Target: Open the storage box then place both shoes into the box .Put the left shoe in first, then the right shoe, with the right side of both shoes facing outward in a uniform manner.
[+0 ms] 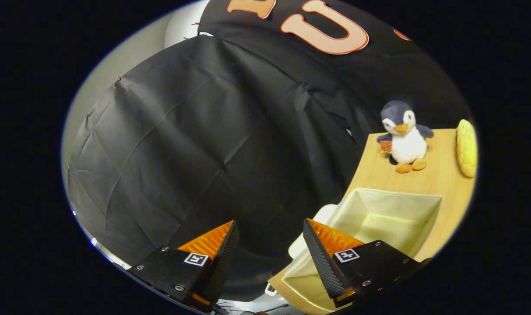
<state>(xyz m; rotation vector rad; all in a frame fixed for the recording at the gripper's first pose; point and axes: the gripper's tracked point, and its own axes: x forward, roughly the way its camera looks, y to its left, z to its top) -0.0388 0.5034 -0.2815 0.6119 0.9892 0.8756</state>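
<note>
A staged recording booth, not a lived-in room: creased black cloth (195,144) hangs as a wall behind a bare wooden table (440,179), where a penguin soft toy (404,138) and an open cream box (379,218) stand as props.

The gripper (269,232) holds its fingers apart, on nothing.

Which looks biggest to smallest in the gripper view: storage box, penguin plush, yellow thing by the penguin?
1. storage box, open, just ahead of the open claw
2. penguin plush
3. yellow thing, partly cut off

The box is nearest the camera, so its lead is exaggerated.
</note>
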